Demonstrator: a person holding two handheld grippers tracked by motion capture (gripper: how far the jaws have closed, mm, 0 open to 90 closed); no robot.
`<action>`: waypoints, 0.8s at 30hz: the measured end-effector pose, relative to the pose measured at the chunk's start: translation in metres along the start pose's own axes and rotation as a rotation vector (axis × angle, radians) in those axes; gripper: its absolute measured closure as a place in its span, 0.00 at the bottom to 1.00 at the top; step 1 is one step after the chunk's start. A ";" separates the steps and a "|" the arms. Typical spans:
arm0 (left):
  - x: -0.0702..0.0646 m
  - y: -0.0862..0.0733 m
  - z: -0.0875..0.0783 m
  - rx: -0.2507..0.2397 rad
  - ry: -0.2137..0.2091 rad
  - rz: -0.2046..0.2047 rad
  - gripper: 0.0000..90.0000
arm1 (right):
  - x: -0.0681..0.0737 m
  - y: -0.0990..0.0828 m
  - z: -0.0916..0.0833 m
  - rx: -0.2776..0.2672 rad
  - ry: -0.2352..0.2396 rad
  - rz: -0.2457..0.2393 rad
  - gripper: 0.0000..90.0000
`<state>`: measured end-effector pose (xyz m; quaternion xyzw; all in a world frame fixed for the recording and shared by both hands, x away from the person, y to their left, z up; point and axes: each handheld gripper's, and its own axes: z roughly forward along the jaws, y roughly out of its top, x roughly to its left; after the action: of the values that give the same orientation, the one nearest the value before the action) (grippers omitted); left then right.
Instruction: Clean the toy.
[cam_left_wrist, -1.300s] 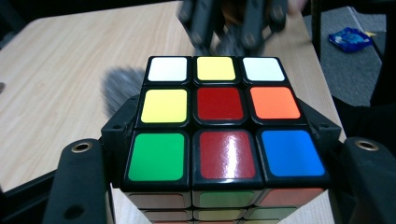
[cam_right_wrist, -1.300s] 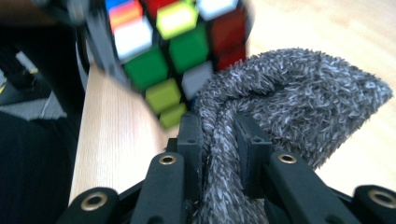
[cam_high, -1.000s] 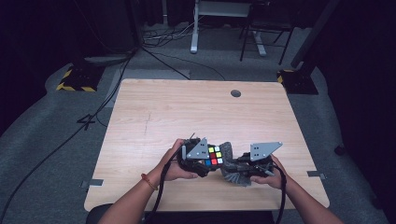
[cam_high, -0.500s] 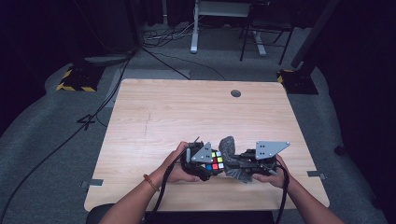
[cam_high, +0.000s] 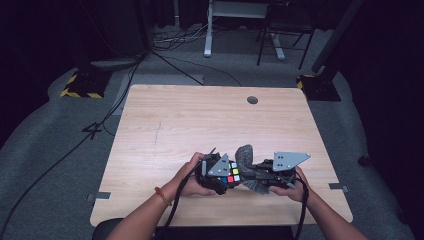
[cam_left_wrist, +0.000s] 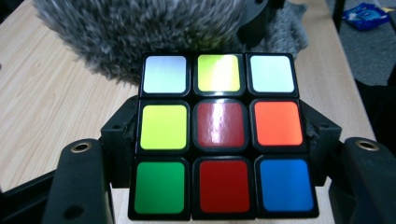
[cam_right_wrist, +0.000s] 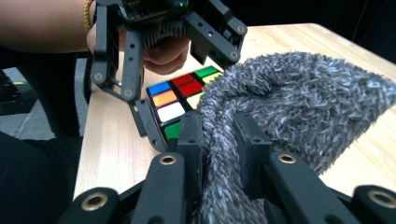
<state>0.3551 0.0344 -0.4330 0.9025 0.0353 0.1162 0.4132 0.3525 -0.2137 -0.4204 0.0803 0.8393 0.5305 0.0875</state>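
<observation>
A scrambled Rubik's cube (cam_high: 231, 173) is clamped in my left gripper (cam_high: 226, 175) near the table's front edge. In the left gripper view the cube (cam_left_wrist: 219, 135) sits between the two black jaws, its face to the camera with a dark red centre. A grey fuzzy cloth (cam_high: 246, 156) is pinched in my right gripper (cam_high: 251, 174) and lies against the cube's right side. In the right gripper view the cloth (cam_right_wrist: 289, 98) bulges out from between the jaws of the right gripper (cam_right_wrist: 219, 135) and covers part of the cube (cam_right_wrist: 173, 99).
The wooden table (cam_high: 200, 125) has a round cable hole (cam_high: 252, 100) near its far edge. Beyond it, a desk frame and chair legs stand on the grey floor with cables. A blue packet (cam_left_wrist: 369, 14) lies on the floor by the table.
The cube has tipped a little toward the near edge, and the cloth's free end now stands up beside it. Both hands stay nearly in place.
</observation>
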 end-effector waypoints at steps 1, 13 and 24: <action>0.000 0.000 0.001 0.002 -0.003 0.001 0.37 | 0.001 0.001 0.000 -0.009 0.000 -0.002 0.84; -0.003 -0.001 0.011 0.069 0.016 0.018 0.37 | 0.004 0.007 0.003 -0.016 0.031 0.000 0.84; 0.006 -0.001 -0.011 -0.005 0.042 -0.007 0.37 | -0.010 -0.016 0.012 0.129 0.022 0.079 0.84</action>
<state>0.3579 0.0443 -0.4258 0.8986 0.0469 0.1340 0.4151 0.3648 -0.2121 -0.4399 0.1131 0.8688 0.4793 0.0518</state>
